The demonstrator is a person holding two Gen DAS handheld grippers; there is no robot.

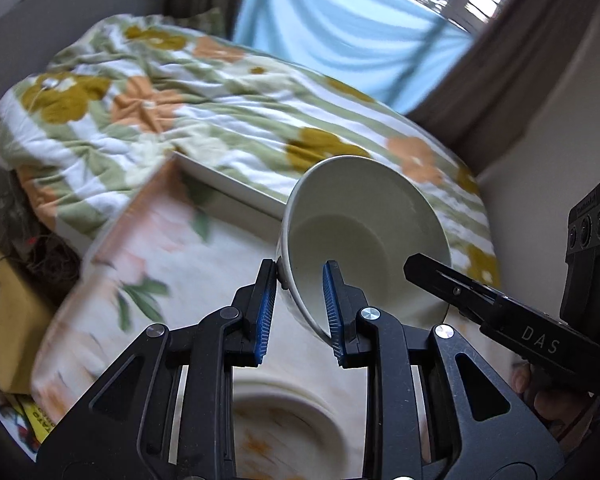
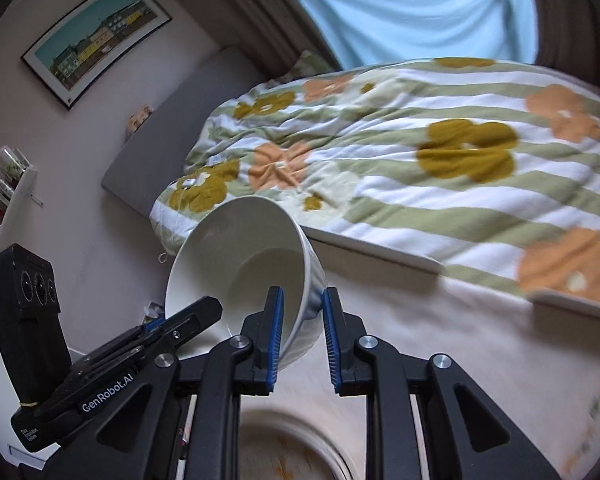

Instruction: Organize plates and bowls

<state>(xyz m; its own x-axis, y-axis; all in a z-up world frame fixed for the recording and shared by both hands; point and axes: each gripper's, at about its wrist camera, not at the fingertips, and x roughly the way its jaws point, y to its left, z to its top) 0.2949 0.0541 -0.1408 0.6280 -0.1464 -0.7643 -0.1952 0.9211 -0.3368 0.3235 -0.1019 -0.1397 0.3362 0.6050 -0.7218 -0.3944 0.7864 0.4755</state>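
A bedroom formed the setting: a bed under a striped, flowered quilt lay behind a low table spread with a pale floral cloth, with blue fabric over the window beyond. A white bowl hung tilted in the air above the table, its opening turned toward both cameras. The left gripper pinched the bowl's wall at the near rim, one blue pad outside and one inside. The right gripper clamped the opposite side of the rim the same way (so both held one bowl together). Below them a plate with an orange pattern sat on the cloth, blurred. The bowl looked glazed ceramic: stiff, smooth, probably slippery, fairly heavy and breakable if dropped. The rim seemed the sensible hold, since the thin wall fitted between the pads, though a tilted bowl could pivot there.
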